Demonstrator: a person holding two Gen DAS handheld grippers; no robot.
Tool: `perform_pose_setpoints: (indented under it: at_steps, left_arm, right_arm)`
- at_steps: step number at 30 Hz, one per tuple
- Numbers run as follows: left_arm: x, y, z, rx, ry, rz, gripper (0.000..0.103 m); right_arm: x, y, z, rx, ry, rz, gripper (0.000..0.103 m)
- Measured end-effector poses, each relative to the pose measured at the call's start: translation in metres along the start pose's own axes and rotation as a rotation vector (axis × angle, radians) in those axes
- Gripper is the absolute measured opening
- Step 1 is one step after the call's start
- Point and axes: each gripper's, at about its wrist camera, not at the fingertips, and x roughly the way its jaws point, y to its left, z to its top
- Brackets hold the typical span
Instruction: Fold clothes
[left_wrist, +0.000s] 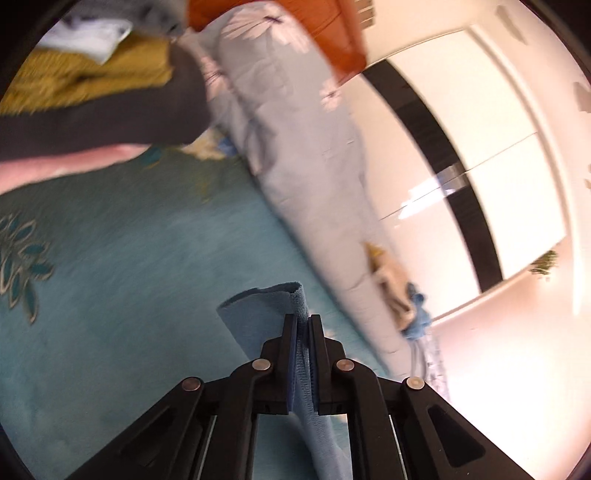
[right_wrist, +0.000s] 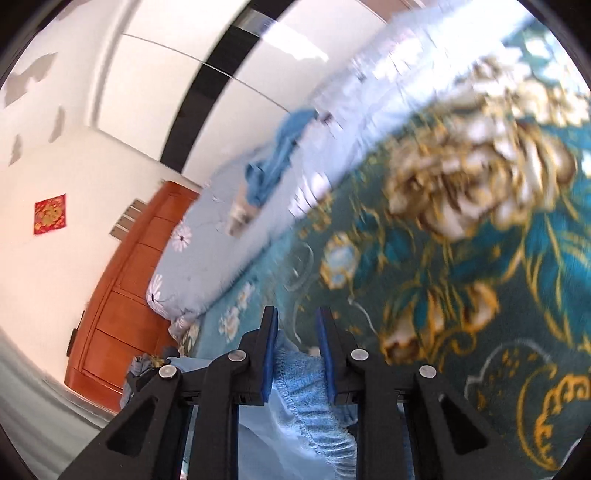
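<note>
A blue garment (left_wrist: 255, 310) with a stitched hem hangs from my left gripper (left_wrist: 303, 319), which is shut on its edge; a folded corner sticks up past the fingertips above the teal bedspread (left_wrist: 129, 277). In the right wrist view the same blue fabric (right_wrist: 303, 373), with a gathered elastic hem, fills the gap between the pads of my right gripper (right_wrist: 297, 319), which is shut on it. The rest of the garment drops out of sight below both grippers.
A rolled light-blue floral duvet (left_wrist: 295, 147) lies along the far side of the bed. A pile of mustard, dark and pink clothes (left_wrist: 92, 74) sits far left. A white wardrobe (left_wrist: 480, 129) and an orange wooden dresser (right_wrist: 122, 295) stand beyond the bed.
</note>
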Motion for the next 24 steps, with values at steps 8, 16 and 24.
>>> perform_pose_setpoints:
  at_steps: [8,16,24]
  left_arm:
    - [0.02,0.062,-0.009,-0.095,0.074,0.236,0.003]
    - [-0.015,0.055,0.002,-0.117,0.096,0.133,0.013]
    - [-0.089,0.029,-0.035,0.026,0.093,0.099,0.062]
  right_arm:
    - [0.035,-0.049,-0.016,0.142,0.093,-0.161,0.023]
    - [0.04,-0.043,-0.013,0.115,0.115,-0.233,0.025]
    - [0.002,-0.024,-0.019,0.092,0.009,-0.276,0.059]
